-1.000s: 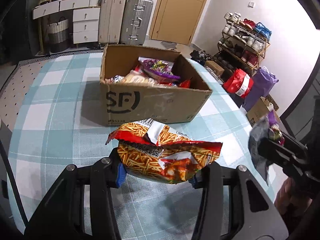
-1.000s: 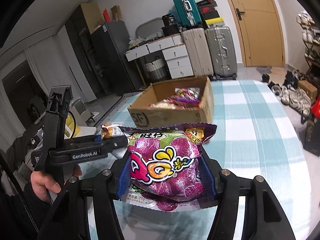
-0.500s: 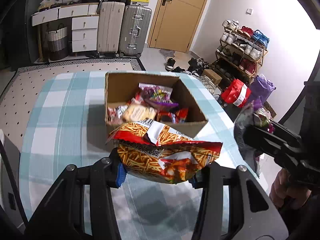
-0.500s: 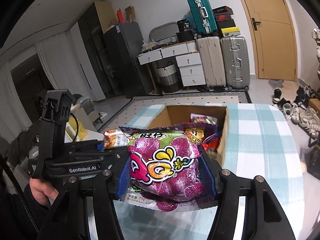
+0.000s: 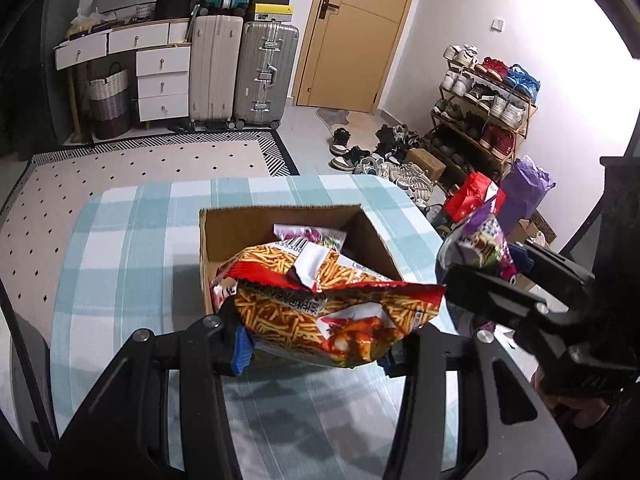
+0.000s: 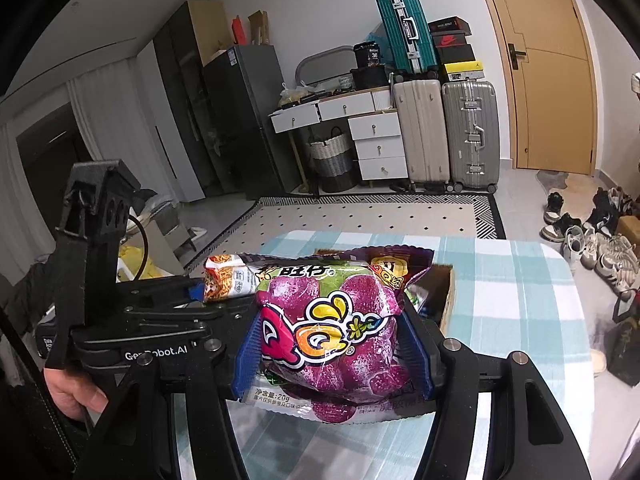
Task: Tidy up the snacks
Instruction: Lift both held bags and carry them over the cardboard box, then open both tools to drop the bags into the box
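Your left tongs (image 5: pixel 316 344) clamp the red snack bag (image 5: pixel 320 300); your right tongs (image 6: pixel 336 344) squeeze the purple candy bag (image 6: pixel 332 328). Both hang near the cardboard box (image 5: pixel 224 232), probably just short of its near wall, mid-tabletop (image 5: pixel 120 260). Carry each over the opening before releasing.

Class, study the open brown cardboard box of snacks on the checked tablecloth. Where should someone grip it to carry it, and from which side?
Probably the brown cardboard box is best gripped on its bare left wall's top edge, coming from above: that thin upright rim suits fingers, and no packets show against it. Snacks weigh it, so holding the opposite wall too seems wiser.
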`<state>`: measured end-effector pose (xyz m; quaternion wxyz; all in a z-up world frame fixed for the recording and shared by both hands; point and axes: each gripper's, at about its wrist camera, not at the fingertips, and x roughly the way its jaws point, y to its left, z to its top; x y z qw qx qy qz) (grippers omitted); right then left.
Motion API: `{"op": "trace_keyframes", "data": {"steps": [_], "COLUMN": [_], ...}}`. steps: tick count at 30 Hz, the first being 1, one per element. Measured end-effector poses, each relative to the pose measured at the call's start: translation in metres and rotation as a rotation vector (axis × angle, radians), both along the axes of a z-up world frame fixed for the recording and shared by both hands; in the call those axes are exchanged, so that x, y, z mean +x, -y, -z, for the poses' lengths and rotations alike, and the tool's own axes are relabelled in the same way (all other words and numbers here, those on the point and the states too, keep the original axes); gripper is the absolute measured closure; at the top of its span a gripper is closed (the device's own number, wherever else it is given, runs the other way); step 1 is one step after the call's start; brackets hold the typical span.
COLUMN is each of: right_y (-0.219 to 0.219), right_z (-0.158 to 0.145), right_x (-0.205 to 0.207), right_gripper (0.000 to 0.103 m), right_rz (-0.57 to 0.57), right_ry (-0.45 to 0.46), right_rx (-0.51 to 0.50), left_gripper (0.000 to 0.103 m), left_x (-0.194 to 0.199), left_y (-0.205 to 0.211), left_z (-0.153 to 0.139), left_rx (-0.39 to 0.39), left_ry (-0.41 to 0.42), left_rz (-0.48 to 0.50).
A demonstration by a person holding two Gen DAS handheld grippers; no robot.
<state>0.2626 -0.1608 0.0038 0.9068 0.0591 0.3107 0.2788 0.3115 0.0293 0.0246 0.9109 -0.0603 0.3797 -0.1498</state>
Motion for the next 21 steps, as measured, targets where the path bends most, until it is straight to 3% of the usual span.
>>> {"op": "trace_keyframes", "data": {"steps": [11,21], "right_y": [-0.005,-0.014], "right_z": [0.003,0.04], "right_x": [0.058,0.098], "right_gripper": [0.041,0.041], "right_rz": [0.018,0.015], "right_ry": [-0.007,-0.051], "right_rx": [-0.019,-0.043], "left_gripper": [0.059,0.059], "left_x": [0.059,0.107], "left_y": [0.01,0.016], "left_z": [0.006,0.049], "left_rx": [0.023,0.024], "left_ry": [-0.027,-0.081], "left_rz": [0.004,-0.008]}}
